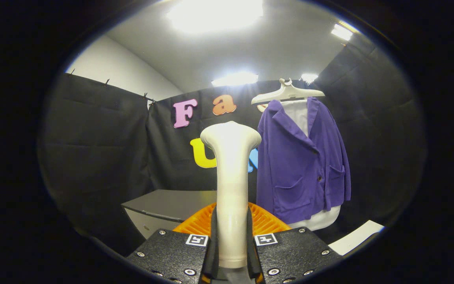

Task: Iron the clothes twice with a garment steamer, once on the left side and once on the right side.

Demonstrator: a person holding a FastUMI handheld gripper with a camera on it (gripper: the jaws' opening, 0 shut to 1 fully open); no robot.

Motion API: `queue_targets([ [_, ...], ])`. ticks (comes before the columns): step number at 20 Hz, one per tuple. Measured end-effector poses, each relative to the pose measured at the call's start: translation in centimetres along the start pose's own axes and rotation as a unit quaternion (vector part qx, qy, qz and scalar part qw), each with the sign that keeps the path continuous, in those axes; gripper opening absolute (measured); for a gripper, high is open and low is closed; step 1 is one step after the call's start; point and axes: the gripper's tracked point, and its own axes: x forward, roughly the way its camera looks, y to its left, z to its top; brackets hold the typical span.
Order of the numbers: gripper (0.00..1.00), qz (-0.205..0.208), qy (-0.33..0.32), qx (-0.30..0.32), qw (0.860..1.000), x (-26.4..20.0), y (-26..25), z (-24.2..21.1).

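A white garment steamer (pixel 231 177) stands upright between my fingers, its flared head at the top and its handle pinched by both. My gripper (pixel 231 232) is shut on that handle. Beyond the fingers and to the right, a purple jacket (pixel 302 161) hangs over a white shirt on a pale hanger (pixel 288 92) against the black cloth wall. The steamer head is left of the jacket and apart from it. The jacket's front faces me, with two patch pockets and a dark button showing.
A grey table or box (pixel 164 205) stands low behind the fingers to the left. A white flat surface edge (pixel 355 236) lies low on the right, under the jacket. Black cloth walls close in on the left, back and right.
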Motion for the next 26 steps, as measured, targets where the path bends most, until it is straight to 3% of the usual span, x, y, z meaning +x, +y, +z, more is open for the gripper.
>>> queue_targets([
  [13, 0.28, -0.029, -0.086, -0.009, 0.996, 10.0, -7.9, 11.6],
  [19, 0.30, -0.050, -0.089, -0.018, 0.995, 16.1, -10.9, 12.9],
  [26, 0.29, -0.091, -0.055, -0.021, 0.994, 21.2, -15.1, 10.3],
])
